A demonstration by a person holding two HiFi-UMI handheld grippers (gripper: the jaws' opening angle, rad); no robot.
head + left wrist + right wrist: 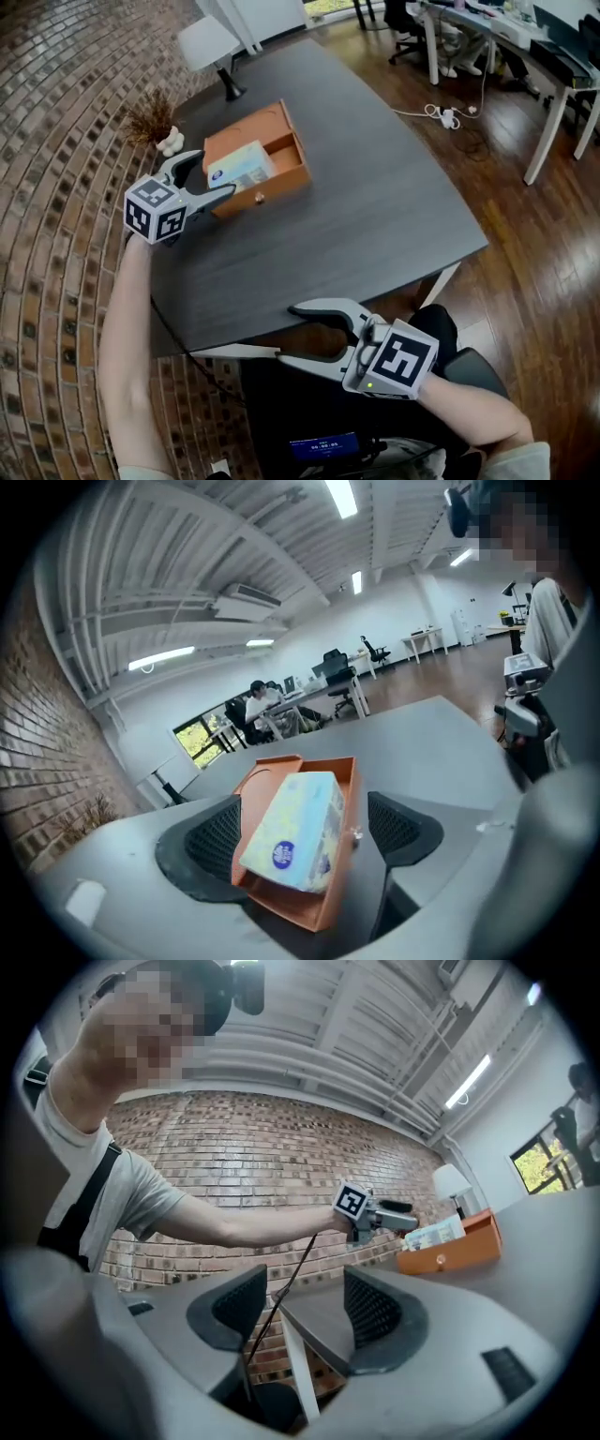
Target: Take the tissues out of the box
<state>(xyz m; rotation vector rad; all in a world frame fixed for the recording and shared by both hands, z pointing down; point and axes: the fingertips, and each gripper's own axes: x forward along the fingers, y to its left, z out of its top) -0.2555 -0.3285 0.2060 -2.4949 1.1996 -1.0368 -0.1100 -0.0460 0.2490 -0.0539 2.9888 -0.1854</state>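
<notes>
— How did the left gripper point(300, 834) stand at that moment?

— It was released, with its jaws wide apart and nothing between the pads. In its own view, the pale soft pack of tissues with the round blue label point(241, 167) filled the centre of the frame. The two jaws flanked it, but as far as I could judge neither touched it.

— And where was the pack itself?

— It lay aslant in the open orange wooden box point(289, 180), and its near end seemed to rest on the rim. The box sat toward the upper left of the head view, on the dark grey table point(375, 225).

— So what did the grasp call for?

— I'd have brought the jaws down across the pack's narrow width, at the raised end and clear of the box walls. The wrapper looked soft, so a firm close well onto the body seemed wiser than a pinch at a corner. After that, a straight lift would keep the pack from dragging the box along.

— Could the right gripper point(289, 333) have helped?

— It hung unclenched and empty at the bottom of the head view, off the near table edge and well apart from the box. My guess is it could have steadied the box if it slid.
</notes>
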